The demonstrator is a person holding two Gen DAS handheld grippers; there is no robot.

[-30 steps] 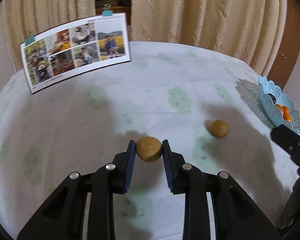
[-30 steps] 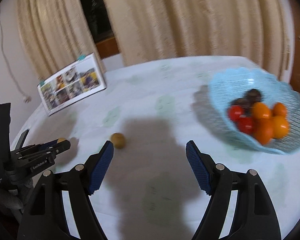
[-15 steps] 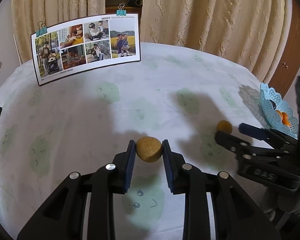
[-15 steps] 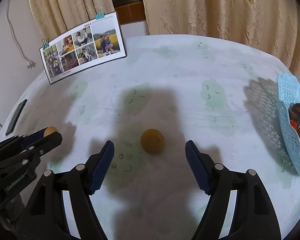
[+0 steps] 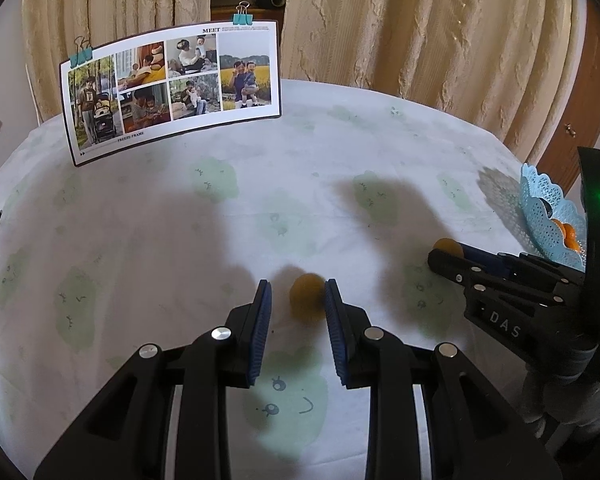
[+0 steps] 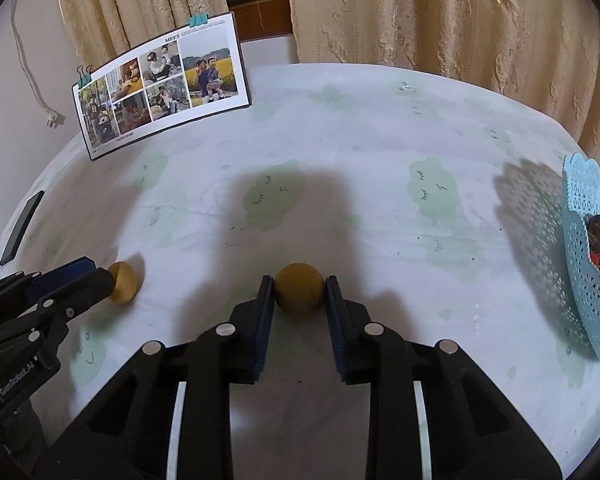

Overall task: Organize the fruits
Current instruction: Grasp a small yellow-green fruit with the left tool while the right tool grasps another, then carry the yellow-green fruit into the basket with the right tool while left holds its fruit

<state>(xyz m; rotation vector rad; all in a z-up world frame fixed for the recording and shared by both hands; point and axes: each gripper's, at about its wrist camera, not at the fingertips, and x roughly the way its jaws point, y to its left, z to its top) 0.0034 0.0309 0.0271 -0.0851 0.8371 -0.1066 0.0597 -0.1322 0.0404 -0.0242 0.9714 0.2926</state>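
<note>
1. Right claw (image 6: 299, 294) is clamped on a small round tan-brown fruit (image 6: 299, 289) sitting on the desk (image 6: 380, 128) with its pale green-patterned cloth.
2. Left claw (image 5: 298, 300) stands narrow around a second tan-brown round fruit (image 5: 306, 293); only its right pad clearly touches.
3. Further right, the light blue lattice plastic basket (image 6: 580, 240) holds orange and dark fruits.
4. At the back stands a clipped photo collage card (image 6: 160, 80).

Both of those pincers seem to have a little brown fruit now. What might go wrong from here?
Each hand-held gripper pinches a round fruit only at its tips: the left on one fruit, the right on another. Either might slip out and roll. The blue basket already holds fruit, so more might tumble.
</note>
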